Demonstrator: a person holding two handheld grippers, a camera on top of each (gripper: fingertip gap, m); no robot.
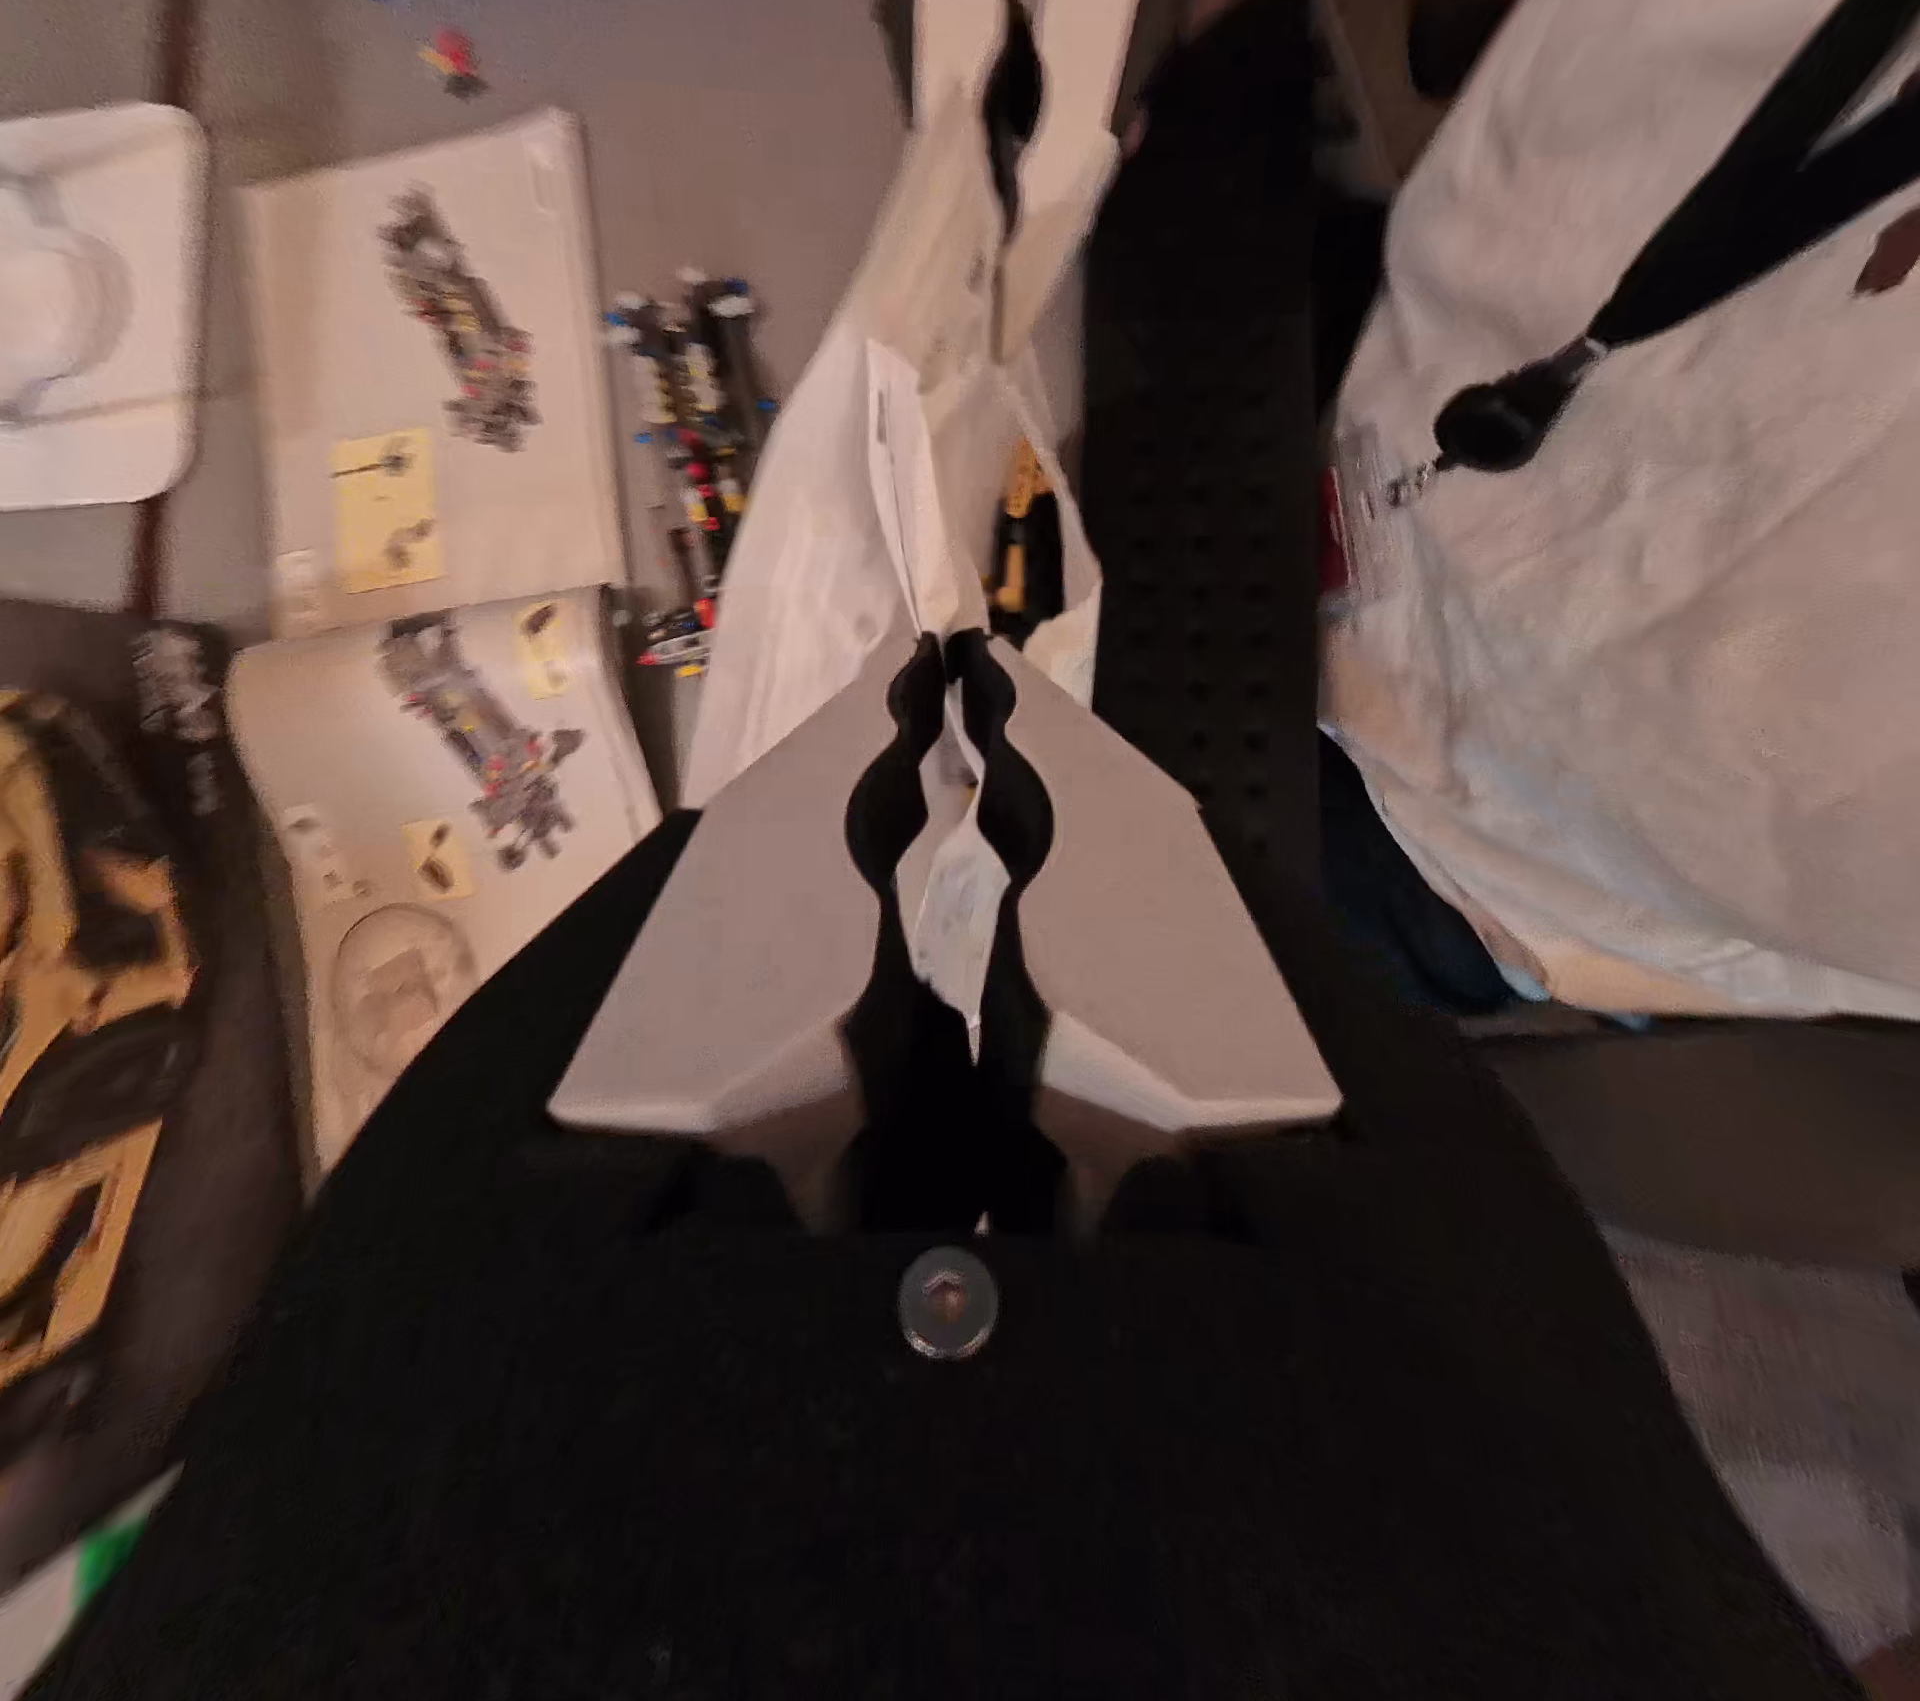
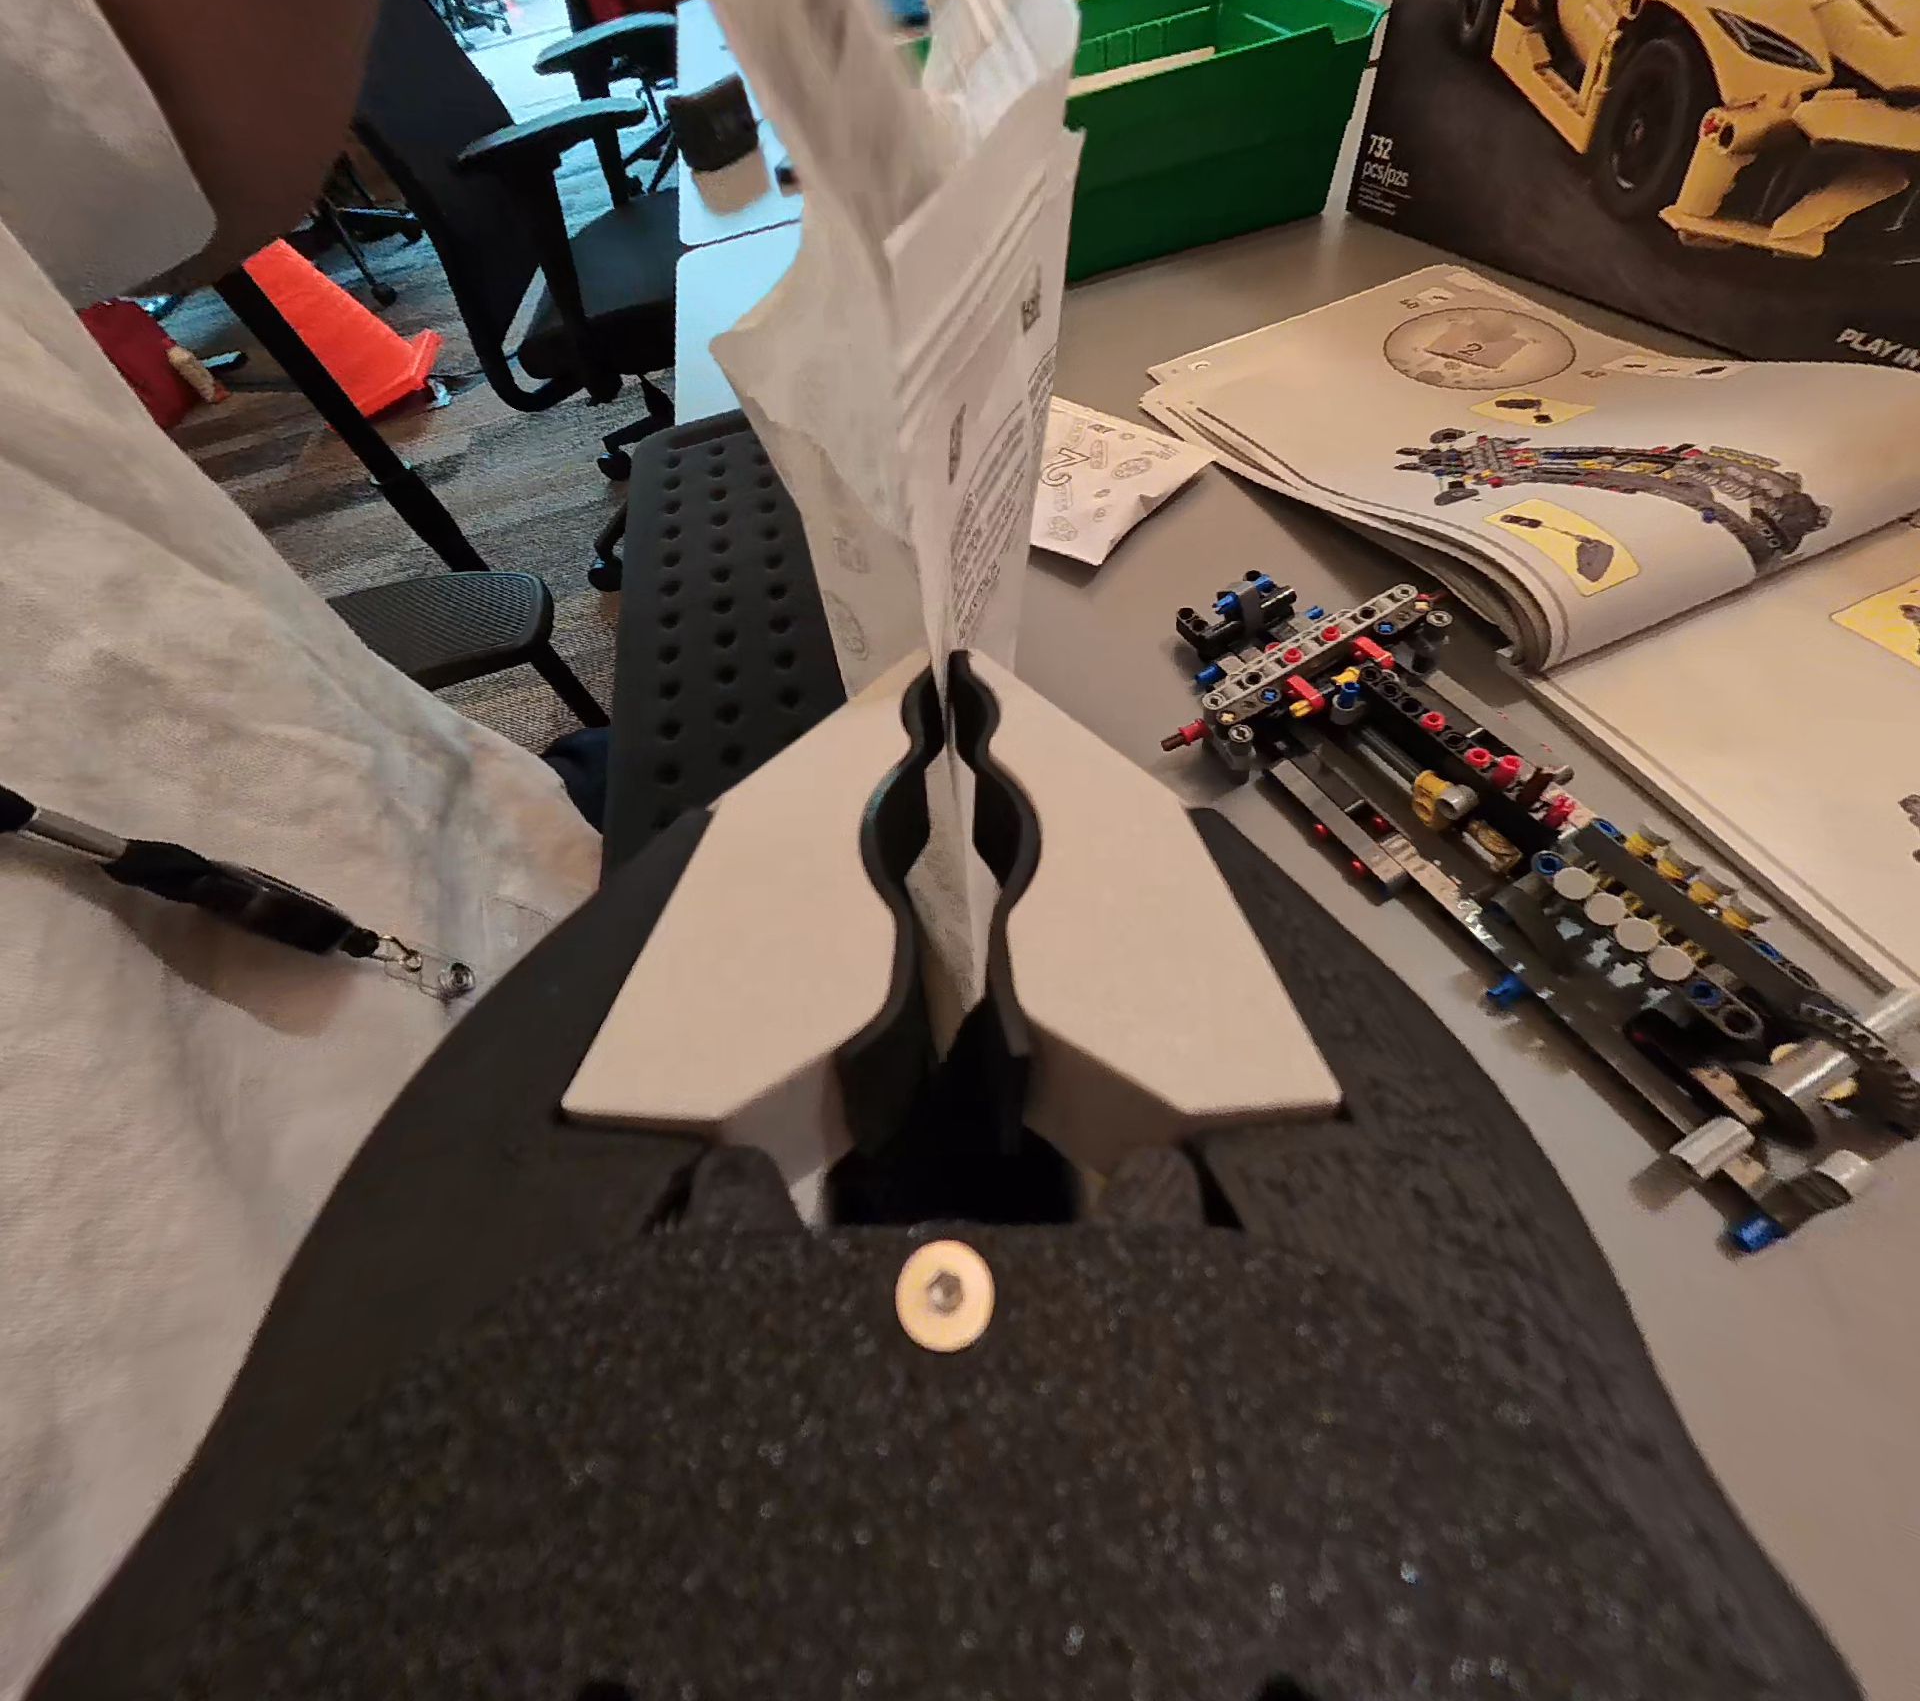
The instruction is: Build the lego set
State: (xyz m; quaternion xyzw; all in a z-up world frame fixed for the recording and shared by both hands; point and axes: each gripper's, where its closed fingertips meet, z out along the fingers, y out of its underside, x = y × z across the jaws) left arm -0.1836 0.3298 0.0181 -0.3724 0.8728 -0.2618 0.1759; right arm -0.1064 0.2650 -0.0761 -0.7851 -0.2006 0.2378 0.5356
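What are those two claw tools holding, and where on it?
Both grip one white paper bag. The left gripper and the right gripper each pinch an edge of it, from opposite sides, with the bag held up between them.

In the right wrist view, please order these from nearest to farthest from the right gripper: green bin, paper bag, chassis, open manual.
1. paper bag, clamped in the right gripper.
2. chassis, on the table to the right.
3. open manual, behind the chassis.
4. green bin, at the back.
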